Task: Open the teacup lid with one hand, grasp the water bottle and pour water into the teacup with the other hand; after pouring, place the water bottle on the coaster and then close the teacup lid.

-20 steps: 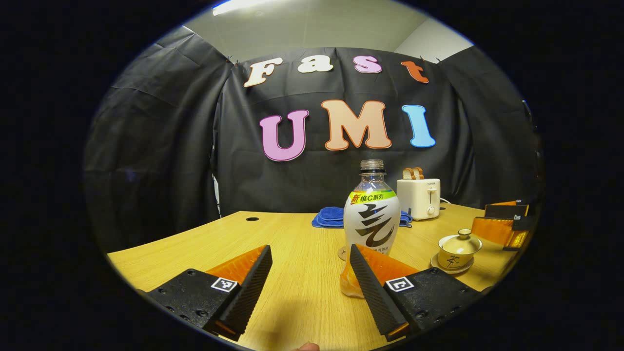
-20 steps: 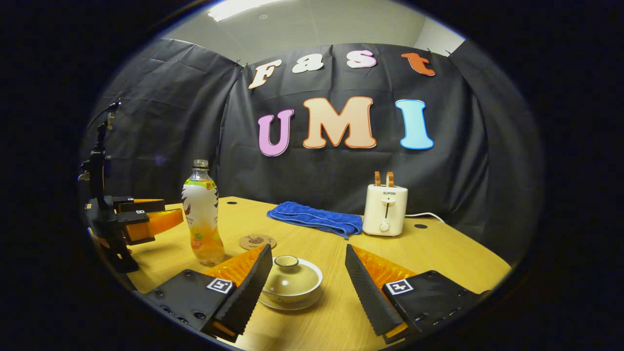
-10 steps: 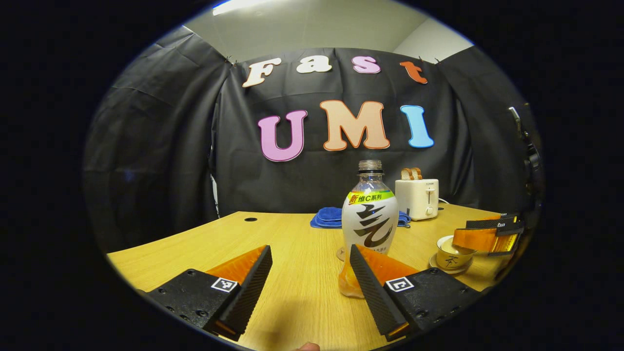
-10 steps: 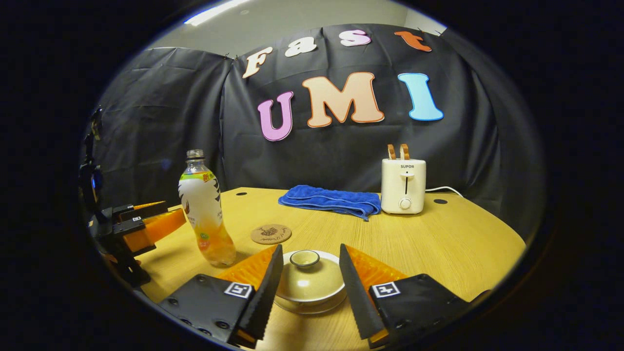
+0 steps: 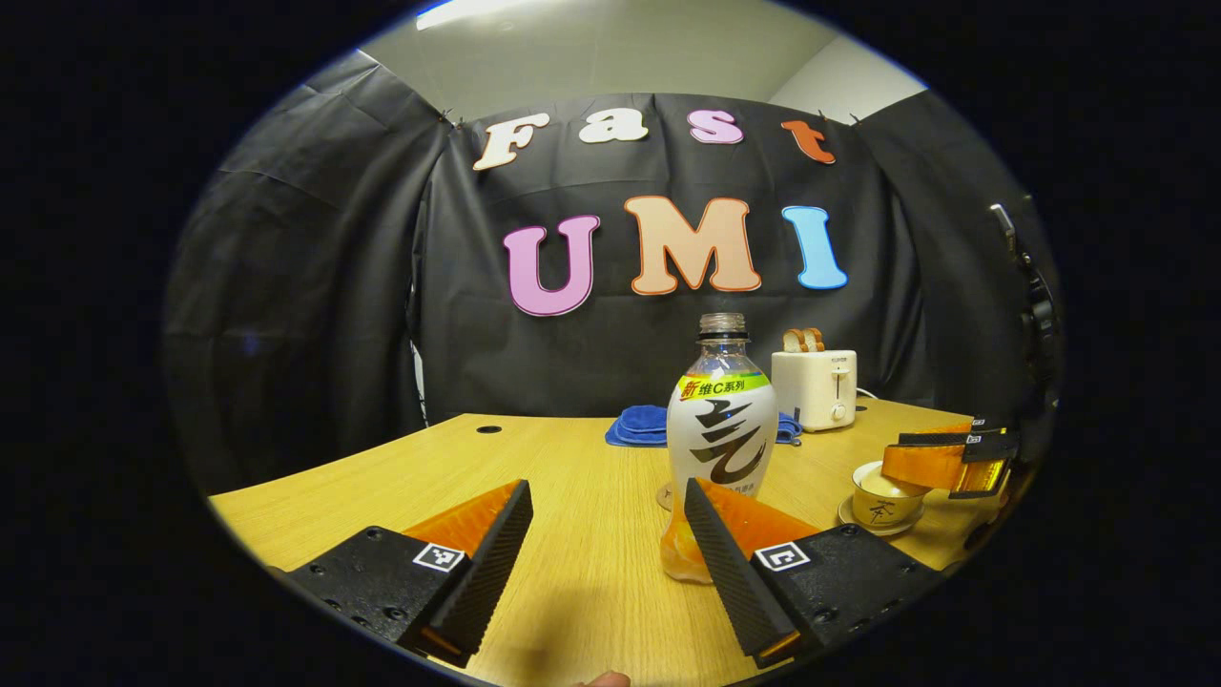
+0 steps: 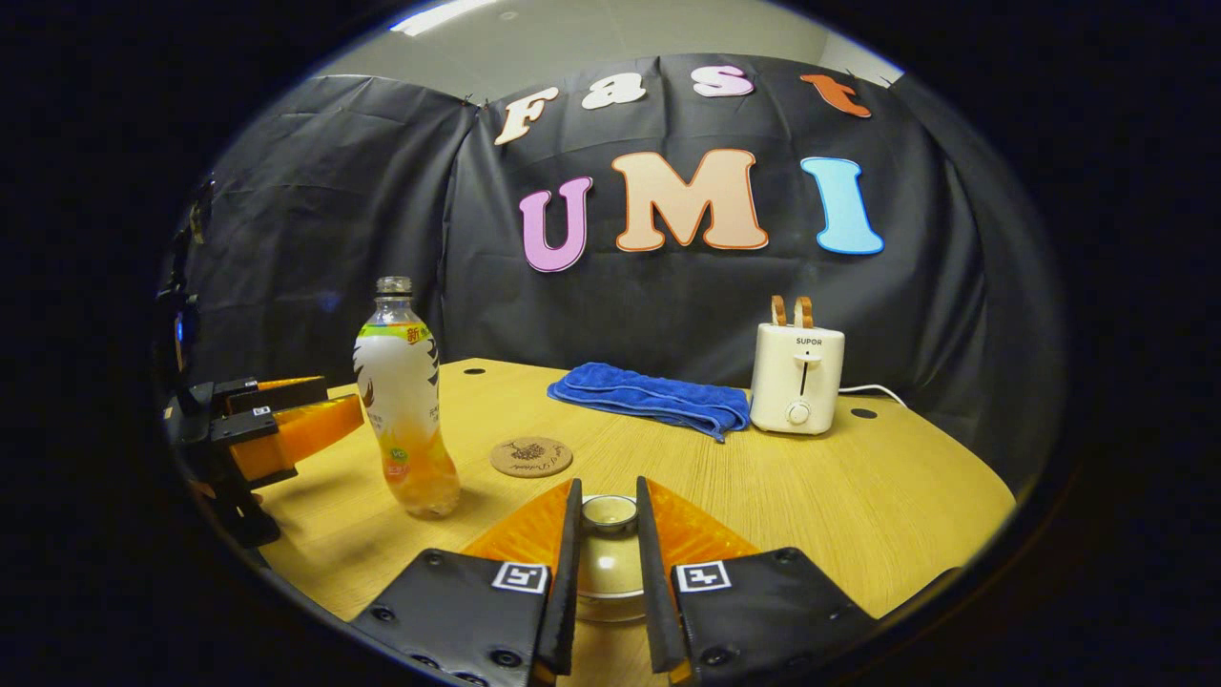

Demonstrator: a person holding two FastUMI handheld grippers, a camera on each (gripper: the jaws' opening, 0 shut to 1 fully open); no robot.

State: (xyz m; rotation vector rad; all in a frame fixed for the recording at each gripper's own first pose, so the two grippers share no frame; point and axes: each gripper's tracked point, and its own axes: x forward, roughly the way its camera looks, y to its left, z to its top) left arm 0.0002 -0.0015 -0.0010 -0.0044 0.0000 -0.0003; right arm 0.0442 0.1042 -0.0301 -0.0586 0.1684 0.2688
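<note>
Right gripper (image 6: pixel 608 553): fingers drawn close on either side of the teacup lid (image 6: pixel 608 544), knob poking up between the tips. Looks pinched on the lid, but actual pad contact isn't clear, so firm clamp is my read only. Teacup (image 5: pixel 887 491) sits upright on its saucer near the front table edge; in the left gripper view the right gripper's orange fingers lie across its top.

Left gripper (image 5: pixel 606 558): fingers wide apart, nothing between them, low over the table (image 5: pixel 382 477).

Water bottle (image 5: pixel 717 434) stands just ahead and off to the right of that gap, its base partly behind the right-hand finger. Long axis vertical, mouth up, no cap visible. Left gripper is clearly the nearer one to it. Judgement: it needs to shift right and forward so the body lands between the fingers, squeezing across the vertical axis.

Coaster (image 6: pixel 531 456): flat, bare, just behind the bottle, between bottle and cup.

Further back: blue towel (image 6: pixel 649 398), toaster (image 6: pixel 797 377) by the wall
</note>
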